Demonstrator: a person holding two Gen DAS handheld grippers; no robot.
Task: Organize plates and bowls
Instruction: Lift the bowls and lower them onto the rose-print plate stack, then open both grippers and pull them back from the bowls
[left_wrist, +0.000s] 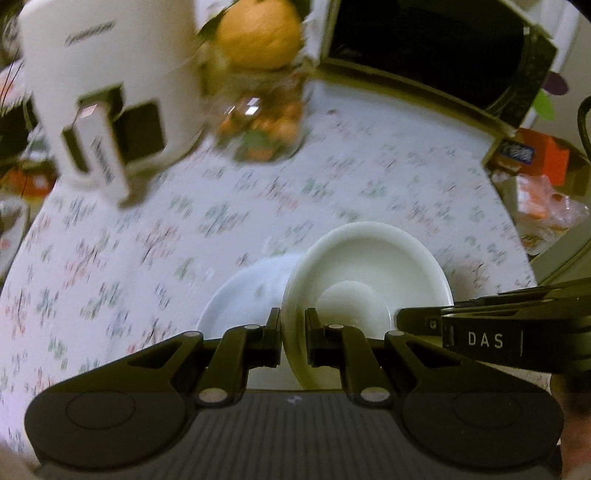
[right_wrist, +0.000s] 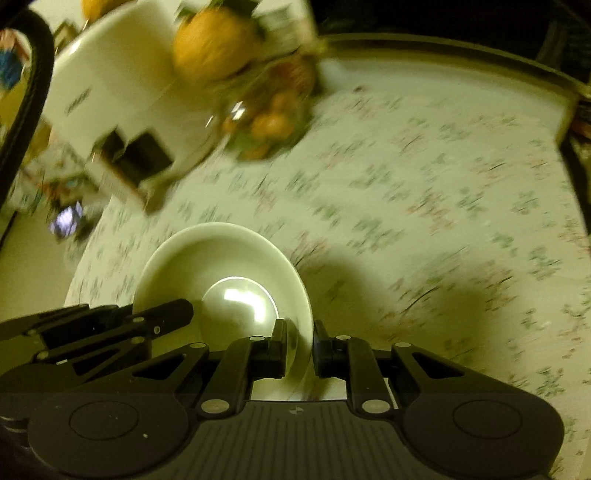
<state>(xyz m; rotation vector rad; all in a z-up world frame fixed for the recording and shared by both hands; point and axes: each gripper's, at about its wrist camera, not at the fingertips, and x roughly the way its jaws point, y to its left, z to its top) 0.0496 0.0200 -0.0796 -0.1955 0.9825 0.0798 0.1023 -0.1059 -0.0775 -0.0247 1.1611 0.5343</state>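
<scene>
My left gripper (left_wrist: 292, 332) is shut on the left rim of a white bowl (left_wrist: 369, 273), which it holds above the flowered tablecloth (left_wrist: 184, 229). A white plate (left_wrist: 243, 299) lies on the cloth just under and left of the bowl. My right gripper (right_wrist: 300, 343) is shut on the right rim of the same bowl (right_wrist: 221, 269). Each gripper shows in the other's view: the right one (left_wrist: 498, 325) at the bowl's right, the left one (right_wrist: 110, 328) at its left. Both views are motion-blurred.
A white appliance (left_wrist: 99, 85) stands at the back left of the table. A glass bowl of orange fruit (left_wrist: 258, 129) sits beside it, with a dark microwave-like box (left_wrist: 424, 48) behind. Packets and boxes (left_wrist: 535, 177) lie at the right edge.
</scene>
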